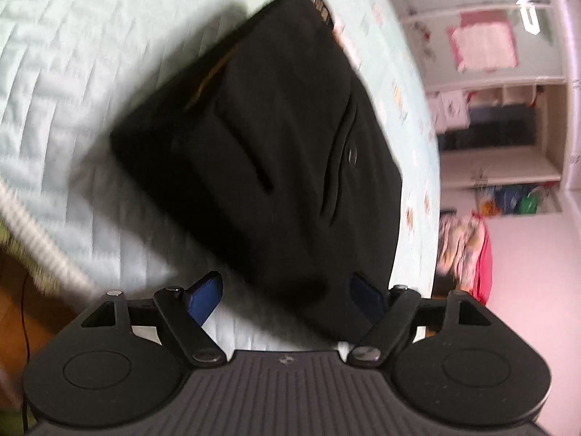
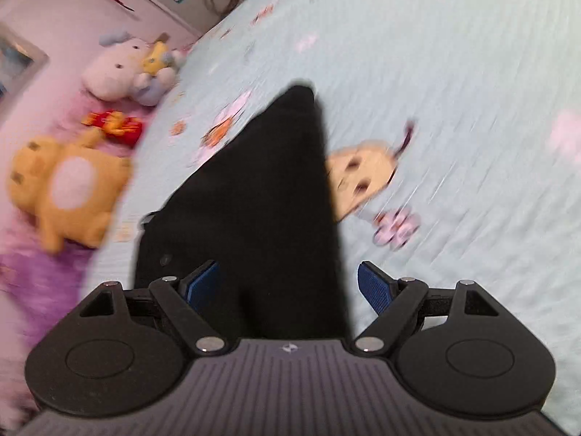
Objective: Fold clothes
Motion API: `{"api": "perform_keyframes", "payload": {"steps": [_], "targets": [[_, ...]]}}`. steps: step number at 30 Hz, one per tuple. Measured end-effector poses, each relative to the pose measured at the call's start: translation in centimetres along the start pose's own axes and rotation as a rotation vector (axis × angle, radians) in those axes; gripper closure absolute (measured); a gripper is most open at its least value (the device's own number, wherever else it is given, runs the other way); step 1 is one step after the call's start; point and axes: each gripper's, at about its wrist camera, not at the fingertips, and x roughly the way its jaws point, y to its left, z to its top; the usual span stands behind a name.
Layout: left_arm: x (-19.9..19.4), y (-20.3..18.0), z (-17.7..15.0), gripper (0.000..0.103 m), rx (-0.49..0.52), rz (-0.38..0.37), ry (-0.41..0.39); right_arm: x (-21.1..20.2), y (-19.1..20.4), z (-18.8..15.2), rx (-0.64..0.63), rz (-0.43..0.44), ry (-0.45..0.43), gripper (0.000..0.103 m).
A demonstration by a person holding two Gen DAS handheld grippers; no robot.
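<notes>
Folded black trousers [image 1: 276,138] lie on the pale quilted bed [image 1: 72,91], just ahead of both pairs of fingers. The left gripper [image 1: 287,290] and right gripper [image 2: 287,283] both stand wide apart, holding nothing.

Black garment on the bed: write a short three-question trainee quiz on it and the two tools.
1. True or false: the black garment lies on a pale quilted bedcover.
2. Multiple choice: how does the right tool stand? A) open, pads not pressing the garment; B) shut on a plush toy; C) shut on a hanger.
3. Short answer: which small fastener shows on the garment in the left wrist view, ahead of the left tool?

Key: 1 true; 2 A; 3 a round button, beside a curved seam.
</notes>
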Motion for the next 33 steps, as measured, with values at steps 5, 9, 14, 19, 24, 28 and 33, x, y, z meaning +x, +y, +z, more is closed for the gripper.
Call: {"api": "perform_keyframes", "payload": {"steps": [5,9,14,19,24,28,33], "targets": [[0.9,-0.1,0.4,0.019,0.06,-0.007,-0.049,3.7,-3.5,-0.1,0.136,0.143,0.076,0.021],[2.2,0.0,0.1,0.009,0.053,-0.047,-0.063,5.7,-4.2,1.0,0.145,0.273,0.091,0.02],[3.1,-1.4,1.3,0.017,0.124,-0.011,0.015,6.9,-2.7,1.9,0.106,0.252,0.11,0.029],[1.6,-1.7,2.7,0.047,0.225,-0.032,0.015,5.5,-1.2,0.8,0.144,0.164,0.056,0.065],[-3.7,-1.1,4.3,0.052,0.298,-0.048,-0.094,4.3,2.6,-3.5,0.229,0.204,0.067,0.069],[-5.2,1.9,5.8,0.051,0.295,0.057,-0.118,6.2,5.9,-8.2,0.196,0.218,0.2,0.062],[-4.5,5.4,5.9,0.038,0.161,-0.009,-0.095,6.7,8.9,-8.2,-0.044,0.17,0.343,0.052]]}}
